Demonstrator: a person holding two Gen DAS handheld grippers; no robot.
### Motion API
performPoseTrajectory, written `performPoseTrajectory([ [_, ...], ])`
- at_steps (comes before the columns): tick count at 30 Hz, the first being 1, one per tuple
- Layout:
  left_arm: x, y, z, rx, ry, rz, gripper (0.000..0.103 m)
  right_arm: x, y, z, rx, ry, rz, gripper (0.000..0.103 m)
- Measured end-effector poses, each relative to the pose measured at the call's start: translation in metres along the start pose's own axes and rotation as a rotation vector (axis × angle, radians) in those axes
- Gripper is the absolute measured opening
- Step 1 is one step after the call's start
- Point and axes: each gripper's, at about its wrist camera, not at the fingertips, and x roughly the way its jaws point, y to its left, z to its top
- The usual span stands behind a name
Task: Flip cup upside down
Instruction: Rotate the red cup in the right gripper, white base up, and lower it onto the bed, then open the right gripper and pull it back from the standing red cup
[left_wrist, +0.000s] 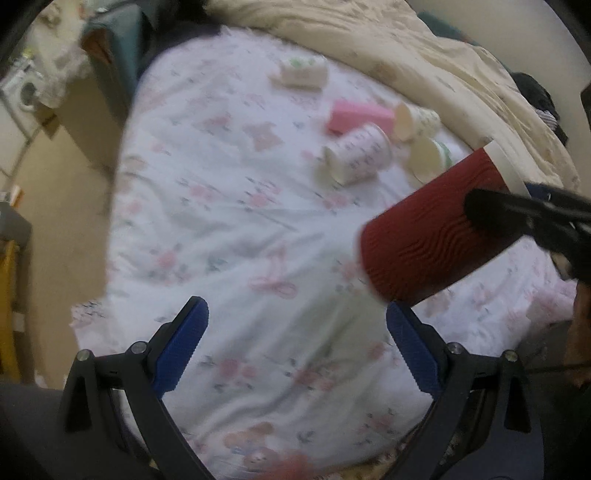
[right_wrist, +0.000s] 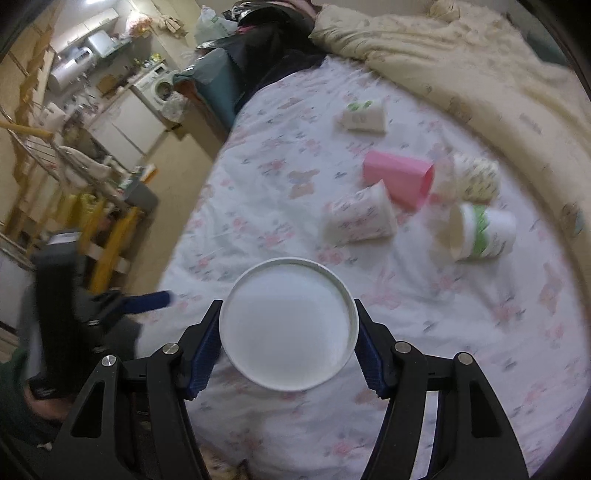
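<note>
A red ribbed cup with a white rim is held tilted above the flowered bed sheet. My right gripper is shut on it; in the right wrist view the cup's white round end faces the camera between the blue pads. In the left wrist view the right gripper comes in from the right and clamps the cup's side. My left gripper is open and empty, low over the sheet, just left of and below the cup. It also shows in the right wrist view.
Several other cups lie on their sides on the sheet: a pink one, a patterned white one, a green-banded one, one more behind, and a far one. A cream duvet borders the far side. The floor and furniture lie left.
</note>
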Motion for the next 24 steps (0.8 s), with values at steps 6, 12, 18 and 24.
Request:
performPoseTrajectory([
  [6, -0.013, 0.031, 0.007, -0.106, -0.057, 0.077, 0.096, 0.015, 0.005, 0.032, -0.13, -0.008, -0.199, 0.067],
  [12, -0.015, 0.049, 0.012, -0.152, -0.059, 0.125, 0.103, 0.063, 0.012, 0.044, -0.221, 0.043, -0.306, 0.067],
  [18, -0.021, 0.057, 0.011, -0.184, -0.065, 0.111, 0.103, 0.094, 0.017, 0.039, -0.258, 0.026, -0.345, 0.067],
  [24, -0.023, 0.055, 0.011, -0.185, -0.06, 0.085, 0.103, 0.098, 0.018, 0.037, -0.263, 0.03, -0.351, 0.068],
])
